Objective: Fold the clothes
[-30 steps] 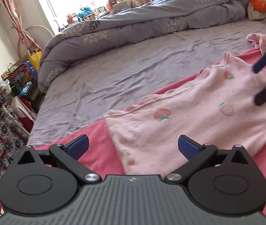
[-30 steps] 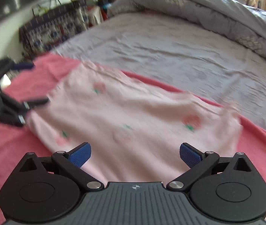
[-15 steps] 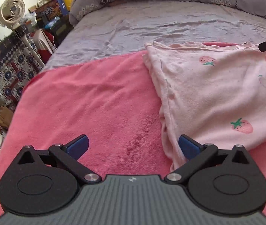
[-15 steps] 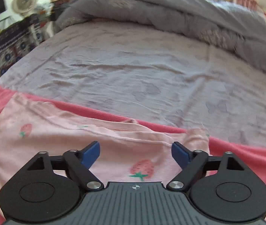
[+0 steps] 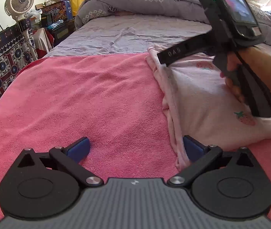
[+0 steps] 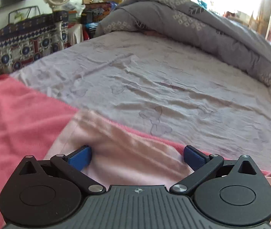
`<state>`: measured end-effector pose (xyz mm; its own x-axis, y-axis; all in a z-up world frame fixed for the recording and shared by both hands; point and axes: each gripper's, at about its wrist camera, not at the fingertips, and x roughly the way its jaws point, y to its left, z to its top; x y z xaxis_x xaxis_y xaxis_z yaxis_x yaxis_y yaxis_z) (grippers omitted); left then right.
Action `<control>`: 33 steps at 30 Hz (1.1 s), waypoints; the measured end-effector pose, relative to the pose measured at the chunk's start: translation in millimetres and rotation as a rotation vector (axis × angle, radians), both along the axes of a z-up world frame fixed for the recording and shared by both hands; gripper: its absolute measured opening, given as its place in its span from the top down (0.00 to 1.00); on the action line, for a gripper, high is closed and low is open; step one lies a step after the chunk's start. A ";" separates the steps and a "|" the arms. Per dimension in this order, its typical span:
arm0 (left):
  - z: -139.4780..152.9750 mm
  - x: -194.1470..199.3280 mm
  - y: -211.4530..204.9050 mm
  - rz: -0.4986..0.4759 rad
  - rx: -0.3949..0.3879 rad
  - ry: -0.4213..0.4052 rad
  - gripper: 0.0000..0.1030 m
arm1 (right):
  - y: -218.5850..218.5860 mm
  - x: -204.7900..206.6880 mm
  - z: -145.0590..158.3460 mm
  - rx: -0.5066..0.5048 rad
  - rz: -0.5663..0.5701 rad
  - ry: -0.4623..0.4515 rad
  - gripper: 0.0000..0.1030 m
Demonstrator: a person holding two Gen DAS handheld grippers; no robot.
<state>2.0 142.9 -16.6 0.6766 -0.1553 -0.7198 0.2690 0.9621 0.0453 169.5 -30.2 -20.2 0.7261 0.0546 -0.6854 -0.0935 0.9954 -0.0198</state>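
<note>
A pale pink garment with strawberry prints [image 5: 208,99] lies flat on a pink towel [image 5: 82,95] on the bed. My left gripper [image 5: 135,148] is open and low over the towel, its right finger at the garment's near left corner edge. My right gripper [image 6: 136,156] is open over the garment's far left corner [image 6: 127,152], with cloth between its spread fingers. In the left wrist view the right gripper's finger [image 5: 175,54] touches that far corner, held by a hand.
A grey-lilac sheet [image 6: 154,84] covers the bed beyond the towel. A bunched grey duvet [image 6: 202,28] lies along the far side. A fan [image 5: 19,2], boxes and a patterned cloth [image 5: 1,61] stand off the bed's left edge.
Both grippers have dropped to the garment's left edge: the left to the near corner, the right to the far corner. Both stay open.
</note>
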 end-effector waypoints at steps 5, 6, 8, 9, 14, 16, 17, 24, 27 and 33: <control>-1.9 -3.0 2.0 0.001 -0.024 -0.010 0.00 | -11.0 -32.3 19.4 -0.035 -0.035 0.031 0.00; -2.5 -3.9 2.3 0.001 -0.027 -0.015 0.00 | -9.1 -45.8 21.4 -0.025 -0.043 0.025 0.00; -3.8 -6.0 2.3 0.002 -0.031 -0.025 0.00 | -2.7 -68.4 23.6 -0.021 -0.049 0.007 0.00; -4.0 -6.6 2.4 0.002 -0.033 -0.027 0.00 | 8.0 -67.3 20.0 -0.061 -0.018 -0.019 0.00; -4.0 -7.1 2.9 0.006 -0.042 -0.027 0.00 | 29.4 21.2 -3.1 -0.033 -0.056 -0.023 0.00; -4.4 -8.1 2.3 0.005 -0.040 -0.029 0.00 | 23.7 28.9 3.4 -0.004 -0.048 -0.003 0.01; -4.6 -8.3 2.2 0.005 -0.041 -0.030 0.00 | 21.9 25.6 7.9 -0.008 -0.036 -0.004 0.01; -4.7 -9.4 2.5 0.008 -0.045 -0.036 0.00 | 17.6 -45.7 20.5 -0.084 -0.084 -0.026 0.00; -4.2 -9.0 3.6 0.009 -0.046 -0.036 0.00 | 28.6 -10.0 -5.5 -0.132 -0.057 -0.040 0.00; -3.8 -8.3 4.2 0.008 -0.045 -0.036 0.00 | 9.8 17.1 26.0 0.005 0.000 -0.060 0.01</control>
